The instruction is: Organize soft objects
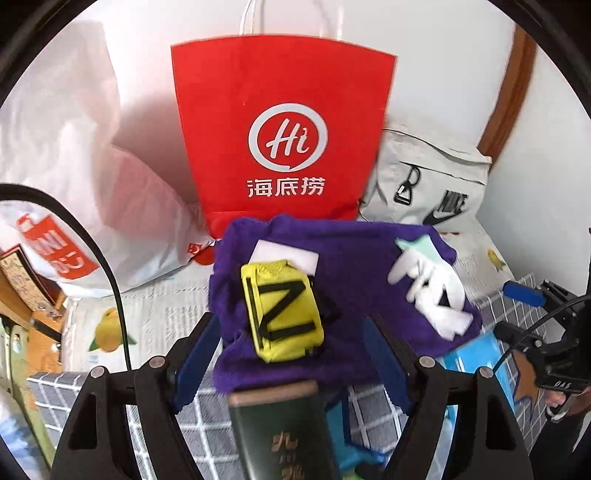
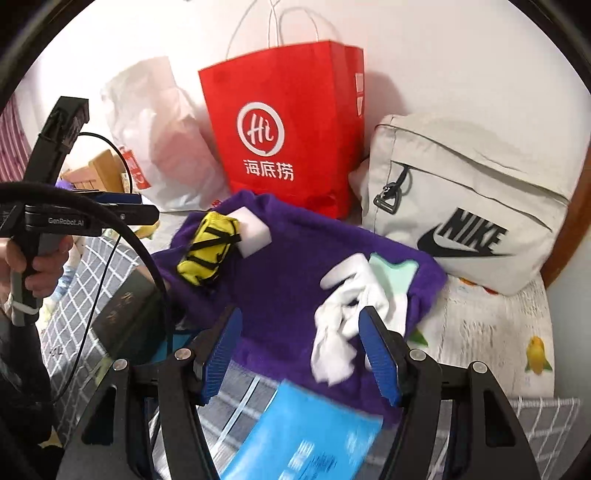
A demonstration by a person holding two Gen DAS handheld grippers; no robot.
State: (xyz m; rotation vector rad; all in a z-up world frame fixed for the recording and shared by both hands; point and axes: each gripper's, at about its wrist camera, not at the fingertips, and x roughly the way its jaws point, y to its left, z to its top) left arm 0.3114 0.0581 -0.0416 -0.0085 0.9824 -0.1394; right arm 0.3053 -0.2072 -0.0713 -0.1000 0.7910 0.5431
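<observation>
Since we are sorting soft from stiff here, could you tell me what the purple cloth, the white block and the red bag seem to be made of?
Purple cloth: fuzzy fleece or terry, matte, with a nap and limp folds.
White block: probably foam sponge, matte, with clean-cut edges.
Red bag: likely stiff paper, smooth, standing upright with sharp creases.

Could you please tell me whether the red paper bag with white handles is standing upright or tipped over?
Upright: the red paper bag stands on its base against the white wall, with its white handles rising above its top edge.

Rumpled purple towel [image 2: 295,280] under yellow pouch [image 2: 207,253], white sponge [image 2: 253,230], white glove [image 2: 347,306].
</observation>
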